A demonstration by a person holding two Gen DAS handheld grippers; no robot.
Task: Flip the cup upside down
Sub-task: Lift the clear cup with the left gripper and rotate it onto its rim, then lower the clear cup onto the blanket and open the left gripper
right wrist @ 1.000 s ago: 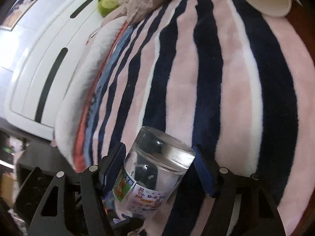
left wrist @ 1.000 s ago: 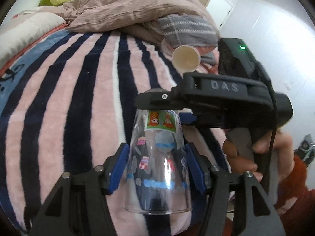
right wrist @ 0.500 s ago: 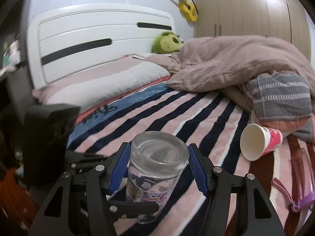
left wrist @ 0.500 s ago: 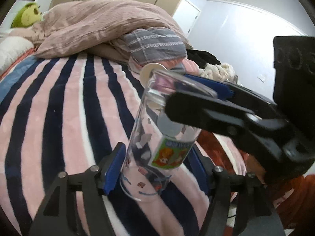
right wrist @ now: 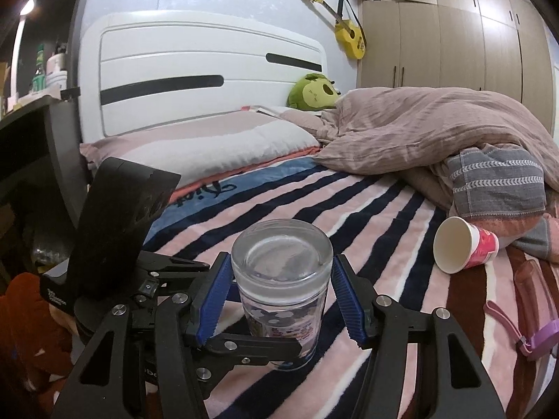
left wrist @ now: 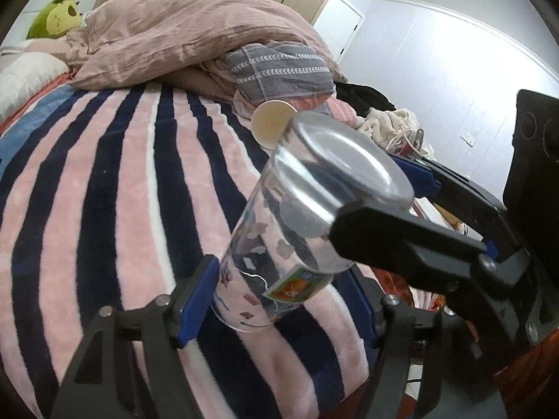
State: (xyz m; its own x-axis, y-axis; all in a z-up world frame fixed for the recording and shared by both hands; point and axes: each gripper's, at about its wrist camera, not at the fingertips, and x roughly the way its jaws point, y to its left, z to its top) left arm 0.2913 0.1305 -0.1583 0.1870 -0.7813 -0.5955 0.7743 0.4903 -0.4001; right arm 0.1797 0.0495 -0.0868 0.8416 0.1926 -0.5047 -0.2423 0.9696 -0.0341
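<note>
A clear glass cup [left wrist: 297, 230] with cartoon stickers stands upside down, thick base up and slightly tilted, over the striped blanket [left wrist: 104, 209]. My left gripper [left wrist: 279, 300] is shut on the cup near its rim end. My right gripper [right wrist: 281, 300] grips the cup [right wrist: 283, 286] near the base end, blue pads on both sides. In the left wrist view the right gripper's black fingers [left wrist: 401, 234] cross the cup's base from the right. Whether the rim touches the blanket is hidden.
A paper cup [right wrist: 464, 248] lies on its side at the right, beside a pink bottle with a strap [right wrist: 534, 310]. A rumpled duvet [right wrist: 436, 129], grey pillow [right wrist: 496, 181], white pillow [right wrist: 209, 143] and green plush toy [right wrist: 314, 92] lie toward the headboard.
Both grippers have turned the cup further, so its base now faces up. The view has swung from the blanket toward the headboard and room.
</note>
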